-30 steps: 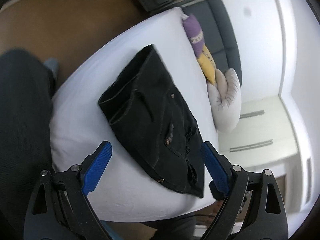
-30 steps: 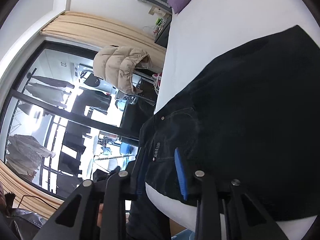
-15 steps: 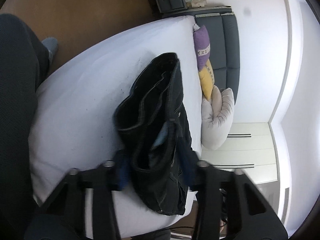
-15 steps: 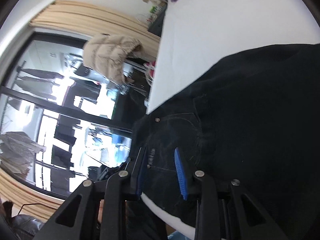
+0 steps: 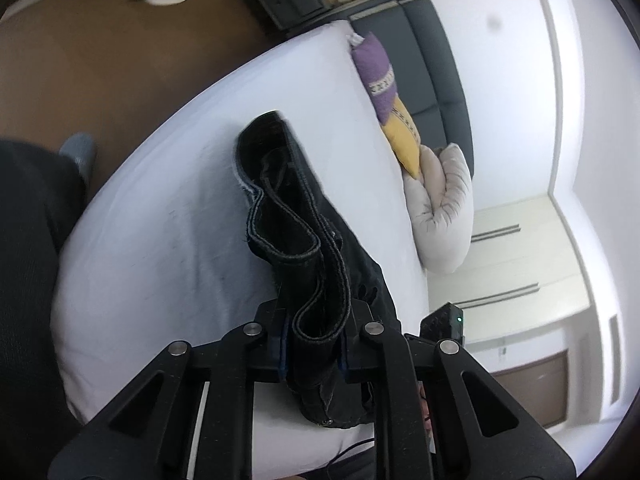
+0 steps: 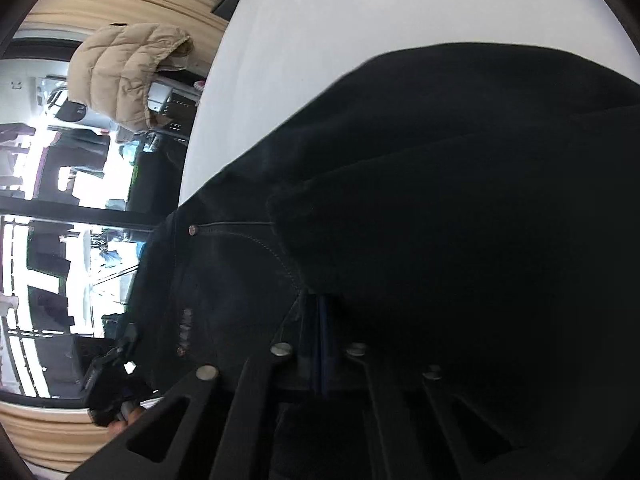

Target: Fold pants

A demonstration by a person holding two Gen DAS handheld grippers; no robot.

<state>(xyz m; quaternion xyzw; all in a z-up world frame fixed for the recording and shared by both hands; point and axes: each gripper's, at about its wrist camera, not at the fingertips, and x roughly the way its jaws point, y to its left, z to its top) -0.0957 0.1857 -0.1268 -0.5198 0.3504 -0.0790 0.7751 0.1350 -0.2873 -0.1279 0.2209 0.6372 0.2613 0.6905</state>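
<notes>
Black denim pants (image 5: 296, 216) lie folded on a white bed (image 5: 160, 200). My left gripper (image 5: 316, 340) is shut on the near waistband edge of the pants and lifts it off the sheet, so the layers stand up in loops. In the right wrist view the pants (image 6: 440, 200) fill most of the frame. My right gripper (image 6: 320, 332) is shut on the fabric near a front pocket with a rivet (image 6: 193, 230); its blue pads are mostly covered by cloth.
Purple (image 5: 376, 76), yellow (image 5: 404, 140) and beige (image 5: 444, 208) pillows line the bed's far side by a dark headboard. A white wardrobe (image 5: 532, 264) stands right. Brown floor (image 5: 100, 60) lies left. A beige jacket (image 6: 124, 68) hangs by bright windows.
My left gripper went from open above the pants to shut on the waistband edge, lifting it. My right gripper stayed shut on the fabric, and more cloth now covers its view.
</notes>
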